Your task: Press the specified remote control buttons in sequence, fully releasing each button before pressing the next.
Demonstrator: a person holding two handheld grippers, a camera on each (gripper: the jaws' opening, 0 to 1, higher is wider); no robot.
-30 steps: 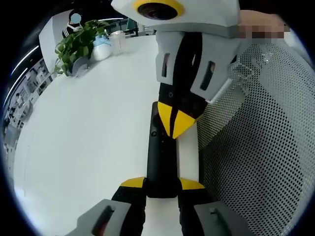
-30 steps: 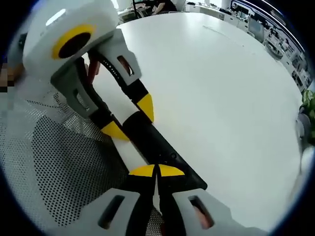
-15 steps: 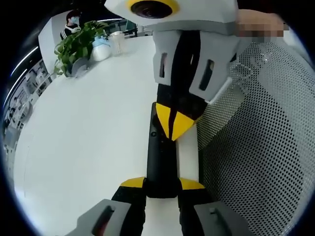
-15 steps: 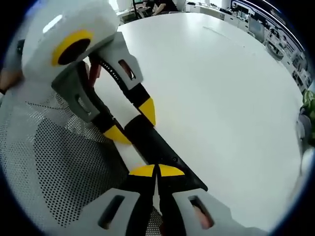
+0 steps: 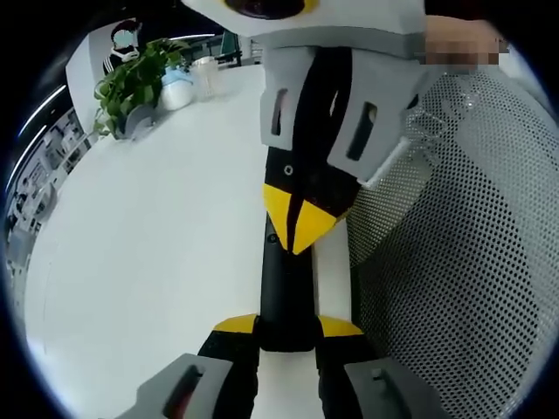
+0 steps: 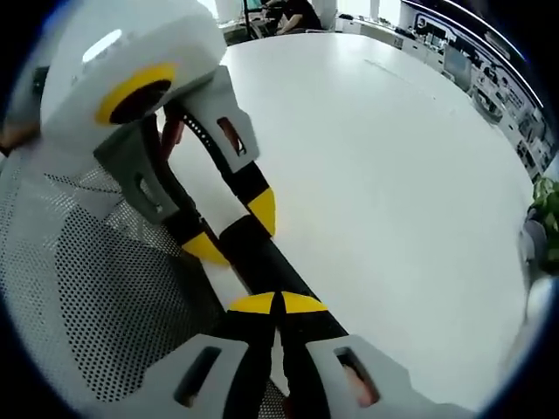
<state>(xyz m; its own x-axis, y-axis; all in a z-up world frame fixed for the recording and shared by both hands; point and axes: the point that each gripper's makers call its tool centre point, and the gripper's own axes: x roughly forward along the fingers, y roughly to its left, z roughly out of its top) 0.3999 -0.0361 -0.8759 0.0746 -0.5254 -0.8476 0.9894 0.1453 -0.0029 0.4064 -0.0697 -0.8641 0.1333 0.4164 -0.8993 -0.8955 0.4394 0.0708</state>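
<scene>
Left gripper (image 5: 288, 326) clamps black remote (image 5: 286, 288); right gripper (image 5: 297, 218) touches it

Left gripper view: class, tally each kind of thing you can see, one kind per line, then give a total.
Claws: 2 (left claw, right claw)
Black remote control: 1
White tabletop: 1
Perforated metal mesh basket: 1
Potted green plant: 1
Total: 6

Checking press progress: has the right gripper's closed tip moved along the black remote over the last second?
Yes. In the left gripper view, the right gripper slid down the black remote, toward the left gripper clamping its near end.
</scene>
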